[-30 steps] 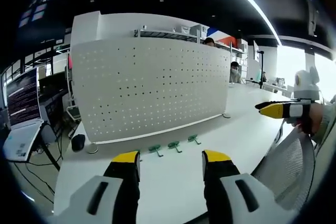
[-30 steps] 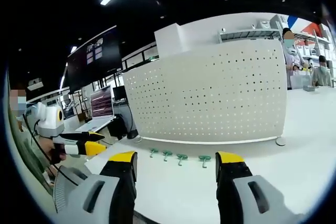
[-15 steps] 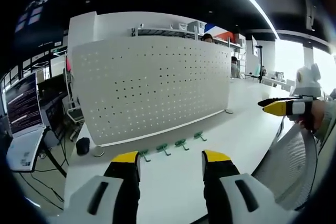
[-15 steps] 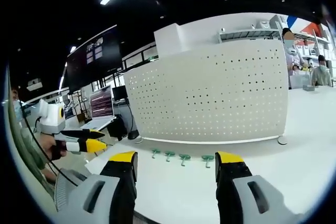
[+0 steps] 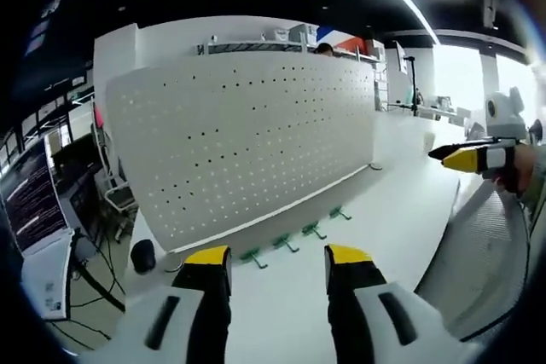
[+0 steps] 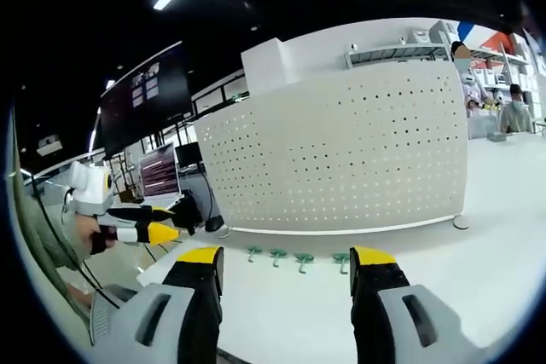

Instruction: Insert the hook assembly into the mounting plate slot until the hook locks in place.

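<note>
White perforated pegboard [image 5: 247, 138] stands upright on my desk [image 6: 478, 236], four green hooks [image 6: 299, 257] lying loose at its foot; both grippers, left [image 5: 271, 255] and right [image 6: 281, 255], approach with fingers wide and empty, a hook pickup next.

Open-plan office lab; white desks [image 6: 478, 236], monitors [image 6: 159, 171], shelving [image 6: 401, 36]

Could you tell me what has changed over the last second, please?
Only the cameras shifted, the left one most, so the pegboard looks larger there. Both the left gripper and the right gripper remain open and empty. The four green hooks still lie in a row on the white table.
</note>
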A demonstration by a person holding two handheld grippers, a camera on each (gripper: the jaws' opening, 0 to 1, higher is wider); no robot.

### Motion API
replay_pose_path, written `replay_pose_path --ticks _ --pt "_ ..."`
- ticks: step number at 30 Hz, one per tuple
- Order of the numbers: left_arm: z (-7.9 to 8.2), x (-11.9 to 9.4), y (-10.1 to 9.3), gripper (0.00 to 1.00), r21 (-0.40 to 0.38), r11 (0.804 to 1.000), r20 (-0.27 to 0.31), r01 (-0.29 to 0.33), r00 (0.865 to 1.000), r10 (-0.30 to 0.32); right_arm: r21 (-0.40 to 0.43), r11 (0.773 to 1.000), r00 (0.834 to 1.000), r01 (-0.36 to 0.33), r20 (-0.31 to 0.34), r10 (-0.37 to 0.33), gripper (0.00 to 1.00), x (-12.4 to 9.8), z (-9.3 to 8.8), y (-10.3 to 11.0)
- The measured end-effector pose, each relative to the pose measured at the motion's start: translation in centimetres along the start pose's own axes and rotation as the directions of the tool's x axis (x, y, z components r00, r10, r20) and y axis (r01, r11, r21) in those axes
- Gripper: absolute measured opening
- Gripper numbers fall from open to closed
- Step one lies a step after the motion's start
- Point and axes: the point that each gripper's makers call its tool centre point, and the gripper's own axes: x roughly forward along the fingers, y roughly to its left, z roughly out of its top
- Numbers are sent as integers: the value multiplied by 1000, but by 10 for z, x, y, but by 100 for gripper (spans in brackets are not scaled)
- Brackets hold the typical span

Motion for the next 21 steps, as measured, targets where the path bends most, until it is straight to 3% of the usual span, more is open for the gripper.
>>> replay_pose_path --ticks 13,21 --pt "-5 36 21 44 88 994 -43 67 997 -63 0 999 999 50 -2 -50 58 -1 0 -4" --pt "-18 51 30 44 129 985 -118 115 988 -100 1 997 997 73 -3 -73 58 1 2 -6"
